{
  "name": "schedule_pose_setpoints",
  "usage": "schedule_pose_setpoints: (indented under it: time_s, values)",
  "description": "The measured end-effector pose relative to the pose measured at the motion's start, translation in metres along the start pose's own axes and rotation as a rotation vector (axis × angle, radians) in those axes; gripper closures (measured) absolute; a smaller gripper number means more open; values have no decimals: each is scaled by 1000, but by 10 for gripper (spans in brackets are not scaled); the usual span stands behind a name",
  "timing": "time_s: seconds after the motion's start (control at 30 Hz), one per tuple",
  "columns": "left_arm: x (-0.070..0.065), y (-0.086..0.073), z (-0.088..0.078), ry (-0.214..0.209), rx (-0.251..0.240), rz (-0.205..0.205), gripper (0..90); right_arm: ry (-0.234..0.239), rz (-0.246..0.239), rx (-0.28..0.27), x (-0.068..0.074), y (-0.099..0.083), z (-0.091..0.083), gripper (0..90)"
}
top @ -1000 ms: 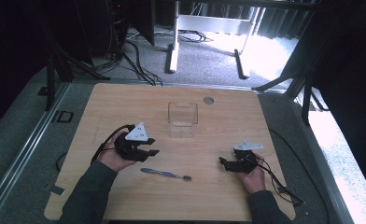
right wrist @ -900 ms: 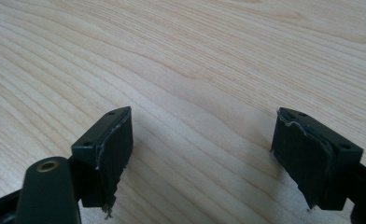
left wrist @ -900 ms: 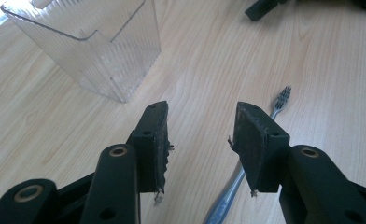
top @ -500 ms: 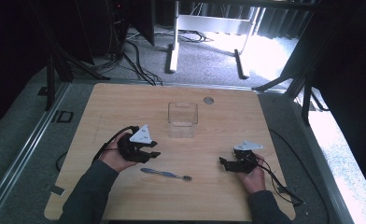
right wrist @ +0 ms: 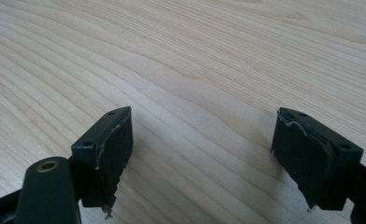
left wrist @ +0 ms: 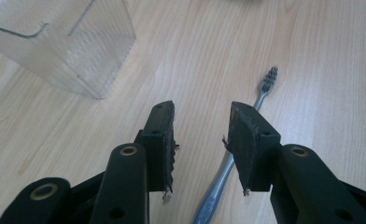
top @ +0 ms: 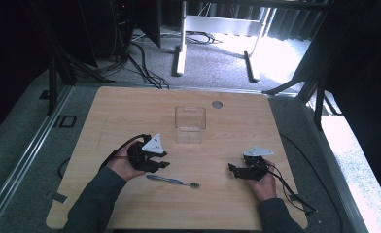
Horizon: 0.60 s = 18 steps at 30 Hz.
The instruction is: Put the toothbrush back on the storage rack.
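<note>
Toothbrush handling was my concern at that moment: the slim grey-blue plastic toothbrush (top: 173, 181) lay flat on the pale wooden table (top: 130, 111), near its front edge, between my two hands and closer to the left one, with its dark bristle head pointing toward my right. It looked light and stiff, and I judged its smooth, narrow handle likely to slip or roll under a careless pinch. My left gripper (left wrist: 200, 122) hovered just above it, its jaws parted with nothing between them, and in the left gripper view the handle ran from under the right-hand jaw up toward the bristles. I reckoned the best hold was across the middle of the handle, where it was thickest, not the thin neck by the head. My right gripper (right wrist: 200, 135) sat well apart over bare wood, its jaws spread wide and empty. A clear, rectangular plastic box (top: 190, 123) stood upright farther back, near the table's centre, and looked light enough to tip if knocked.
</note>
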<state>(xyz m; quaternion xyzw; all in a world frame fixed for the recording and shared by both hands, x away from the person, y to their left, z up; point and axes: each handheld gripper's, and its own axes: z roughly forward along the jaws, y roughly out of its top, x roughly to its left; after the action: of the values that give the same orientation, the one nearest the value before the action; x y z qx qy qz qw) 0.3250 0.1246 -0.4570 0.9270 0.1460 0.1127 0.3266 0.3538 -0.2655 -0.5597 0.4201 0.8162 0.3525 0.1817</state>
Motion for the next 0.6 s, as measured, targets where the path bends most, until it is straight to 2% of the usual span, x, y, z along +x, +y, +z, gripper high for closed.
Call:
schedule_pose_setpoints:
  time_s: [0.33,0.6]
  values:
    - [-4,0,8,-17,49,28,616,2,-2,1,0,0,0,204]
    - [-6,0,13,-26,68,42,612,4,-5,1,0,0,0,204]
